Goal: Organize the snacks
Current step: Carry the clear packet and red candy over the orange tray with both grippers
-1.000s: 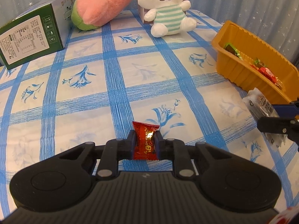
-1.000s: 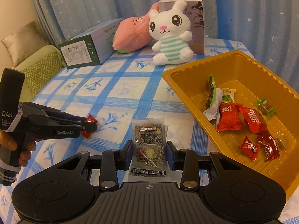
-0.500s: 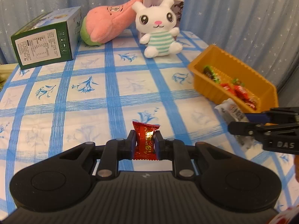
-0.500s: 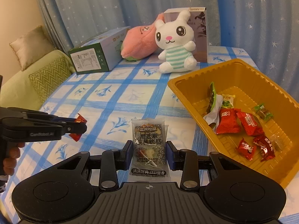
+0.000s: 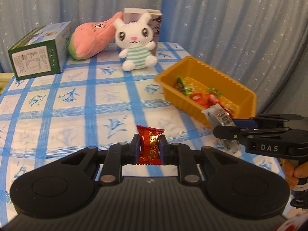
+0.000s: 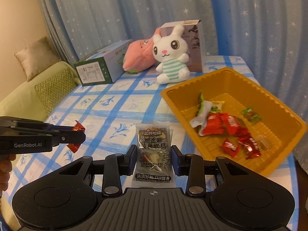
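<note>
In the left wrist view we see our left gripper [image 5: 149, 147] clamped on a red candy [image 5: 149, 147], the wrapper standing upright between the two pads and held above the blue-checked cloth [image 5: 77, 104]. To the right, our right gripper [image 5: 224, 128] reaches in from the edge, pinching a clear sesame pack [image 5: 219, 116] whose top end sits just in front of the near wall of the orange tray [image 5: 196, 66]. The tray holds several wrapped sweets, red and green. At the far end of the cloth sit a white bunny [image 5: 135, 44], a pink plush [image 5: 90, 38] leaning behind it, and a green box [image 5: 39, 51] to the left. In the right wrist view we see the right gripper [image 6: 154, 156] from behind, its pads closed narrowly on the sides of the sesame pack [image 6: 153, 150], which hangs upright with its printed face toward us, above the cloth [image 6: 115, 104] and just left of the tray [image 6: 231, 77]. The tray is near, to the right, with red candies, a green-wrapped one and a white wrapper lying on its floor. The left gripper [image 6: 77, 136] comes in from the left, shut on the red candy [image 6: 76, 135], whose ends stick out above and below the fingertips; it is held clear of the cloth and well apart from the tray. The bunny [image 6: 171, 57], pink plush [image 6: 140, 55] and green box [image 6: 98, 68] stand at the far end.
</note>
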A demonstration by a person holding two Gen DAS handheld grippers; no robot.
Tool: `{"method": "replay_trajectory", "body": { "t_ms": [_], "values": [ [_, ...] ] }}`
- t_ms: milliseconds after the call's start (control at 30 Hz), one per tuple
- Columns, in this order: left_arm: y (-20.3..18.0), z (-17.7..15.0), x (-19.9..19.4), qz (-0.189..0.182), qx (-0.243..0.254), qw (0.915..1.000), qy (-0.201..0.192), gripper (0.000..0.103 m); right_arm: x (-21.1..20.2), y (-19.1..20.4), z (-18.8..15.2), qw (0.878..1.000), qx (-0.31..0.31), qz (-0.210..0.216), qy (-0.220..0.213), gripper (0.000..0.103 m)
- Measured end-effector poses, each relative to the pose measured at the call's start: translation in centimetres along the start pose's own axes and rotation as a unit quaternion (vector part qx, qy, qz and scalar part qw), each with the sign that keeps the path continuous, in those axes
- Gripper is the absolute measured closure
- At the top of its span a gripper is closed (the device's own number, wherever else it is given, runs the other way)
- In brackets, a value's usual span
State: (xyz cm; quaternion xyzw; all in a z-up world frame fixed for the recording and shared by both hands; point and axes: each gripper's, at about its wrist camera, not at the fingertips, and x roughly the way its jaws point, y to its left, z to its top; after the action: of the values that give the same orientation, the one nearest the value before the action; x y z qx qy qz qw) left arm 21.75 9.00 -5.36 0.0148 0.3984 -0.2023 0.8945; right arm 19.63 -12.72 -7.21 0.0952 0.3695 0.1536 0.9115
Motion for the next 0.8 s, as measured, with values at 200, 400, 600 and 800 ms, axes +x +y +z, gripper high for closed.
{"method": "replay_trajectory", "body": {
  "t_ms": [200, 400, 600, 800],
  "values": [
    [-3.9, 0.6, -0.4, -0.013, 0.018, 0.9997, -0.008, 0.085, -3.0, -2.6, -0.4, 1.0, 0.01, -0.009, -0.015, 0.065],
    [-7.9, 1.5, -0.1, -0.029, 0.037, 0.9988, -0.017, 0.085, -5.9, -5.7, -0.5, 0.999, 0.023, -0.023, -0.03, 0.065],
    [-11.5, 2.6, 0.8, -0.037, 0.052, 0.9977, -0.024, 0.085, -8.1, -8.9, -0.4, 0.998, 0.035, -0.037, -0.04, 0.065],
    [-13.8, 4.3, 2.6, -0.043, 0.059, 0.997, -0.025, 0.085, -8.5, -11.5, 0.6, 0.998, 0.036, -0.039, -0.043, 0.065]
  ]
}}
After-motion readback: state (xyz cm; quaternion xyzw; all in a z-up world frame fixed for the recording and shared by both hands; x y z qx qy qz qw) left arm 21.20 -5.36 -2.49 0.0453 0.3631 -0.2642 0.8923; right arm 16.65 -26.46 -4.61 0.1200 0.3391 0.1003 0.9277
